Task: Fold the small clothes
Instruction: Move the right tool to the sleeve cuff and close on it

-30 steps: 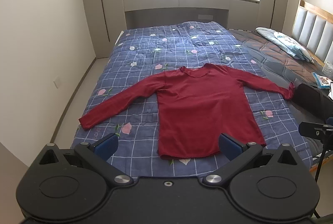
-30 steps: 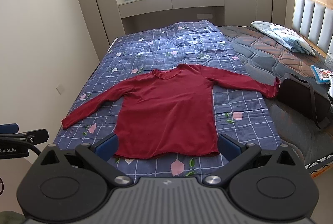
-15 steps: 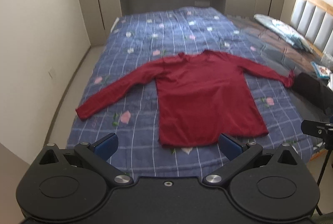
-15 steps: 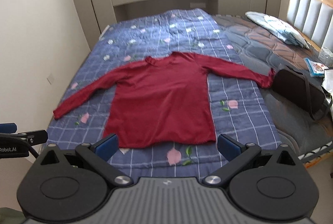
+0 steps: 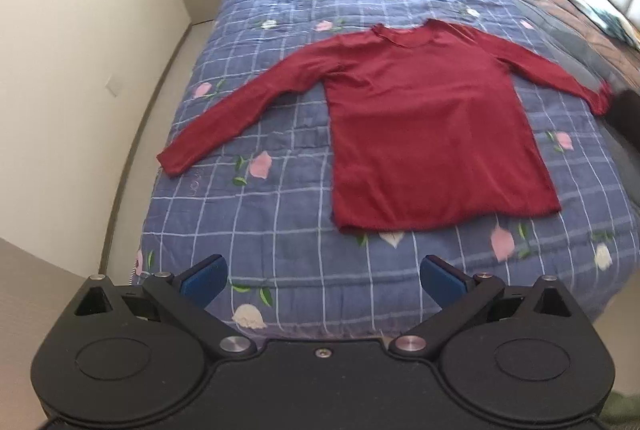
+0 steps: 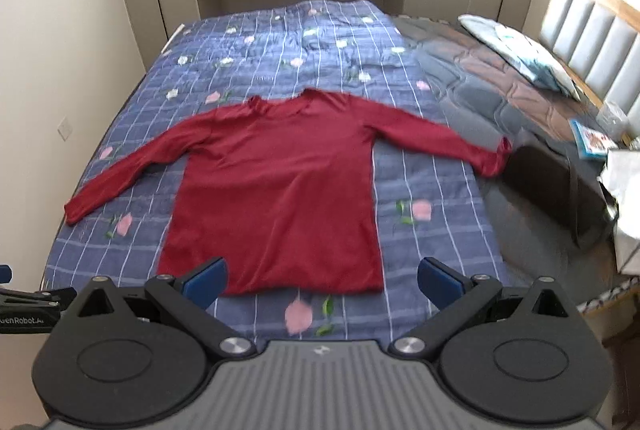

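Observation:
A dark red long-sleeved shirt (image 5: 432, 134) lies flat on the blue checked quilt (image 5: 288, 230), both sleeves spread out, hem toward me. It also shows in the right wrist view (image 6: 280, 198). My left gripper (image 5: 323, 280) is open and empty, above the quilt's near edge, short of the hem and to its left. My right gripper (image 6: 322, 280) is open and empty, just above the shirt's hem. Its left fingertip (image 6: 206, 280) overlaps the hem's left corner in view.
A dark bag (image 6: 560, 186) sits by the right sleeve cuff (image 6: 496, 158). A pillow (image 6: 520, 54) and padded headboard (image 6: 592, 42) are at the right. A wall (image 5: 72, 70) runs along the bed's left side. The other gripper's edge (image 6: 24, 306) shows low left.
Both grippers have moved forward and tipped down toward the bed, so the shirt looks closer and larger. The shirt has not moved. Both stay open.

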`<state>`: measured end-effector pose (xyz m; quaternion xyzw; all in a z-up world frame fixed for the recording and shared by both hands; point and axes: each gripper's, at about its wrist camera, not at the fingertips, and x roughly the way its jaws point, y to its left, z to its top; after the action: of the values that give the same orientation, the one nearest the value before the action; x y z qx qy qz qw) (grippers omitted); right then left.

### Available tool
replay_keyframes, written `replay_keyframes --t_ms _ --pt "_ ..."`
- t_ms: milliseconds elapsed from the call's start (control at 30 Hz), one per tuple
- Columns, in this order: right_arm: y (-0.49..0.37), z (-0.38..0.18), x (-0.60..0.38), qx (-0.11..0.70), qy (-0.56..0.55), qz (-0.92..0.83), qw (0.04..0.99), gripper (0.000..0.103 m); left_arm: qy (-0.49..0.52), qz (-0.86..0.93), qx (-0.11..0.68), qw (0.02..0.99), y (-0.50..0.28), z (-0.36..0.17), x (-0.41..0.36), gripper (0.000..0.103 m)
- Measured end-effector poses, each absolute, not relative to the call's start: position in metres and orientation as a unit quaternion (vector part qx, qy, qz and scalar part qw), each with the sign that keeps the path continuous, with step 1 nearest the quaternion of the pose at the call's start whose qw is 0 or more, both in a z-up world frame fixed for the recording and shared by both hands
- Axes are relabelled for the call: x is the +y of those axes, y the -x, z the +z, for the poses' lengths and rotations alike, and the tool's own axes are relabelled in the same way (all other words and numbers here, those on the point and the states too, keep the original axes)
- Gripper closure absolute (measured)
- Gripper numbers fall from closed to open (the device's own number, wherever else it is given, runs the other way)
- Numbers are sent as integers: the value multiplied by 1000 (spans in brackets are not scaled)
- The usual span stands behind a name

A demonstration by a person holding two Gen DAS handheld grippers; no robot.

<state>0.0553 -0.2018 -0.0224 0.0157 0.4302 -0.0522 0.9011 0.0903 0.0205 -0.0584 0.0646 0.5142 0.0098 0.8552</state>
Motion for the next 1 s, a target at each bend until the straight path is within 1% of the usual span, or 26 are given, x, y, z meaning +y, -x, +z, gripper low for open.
replay_keyframes --t_ms 267,567,700,767,867,1000 --pt "-138 -8 -252 411 -32 -26 911 0 -41 57 506 859 -159 -53 -16 1" --pt "-238 -20 -345 436 -53 -24 898 0 0 88 529 844 -265 -57 -94 1" --pt "-273 -43 -390 443 -77 -36 892 0 15 91 539 838 -310 -67 -134 1" --pt "-286 -59 -417 439 -105 -41 891 0 22 91 545 833 -329 -74 -152 1" --pt "-294 -84 -461 411 -161 -66 895 0 62 58 539 838 -356 -83 -175 1" --pt "-304 -131 -512 377 -199 -122 896 0 102 23 519 848 -385 -106 -203 1"
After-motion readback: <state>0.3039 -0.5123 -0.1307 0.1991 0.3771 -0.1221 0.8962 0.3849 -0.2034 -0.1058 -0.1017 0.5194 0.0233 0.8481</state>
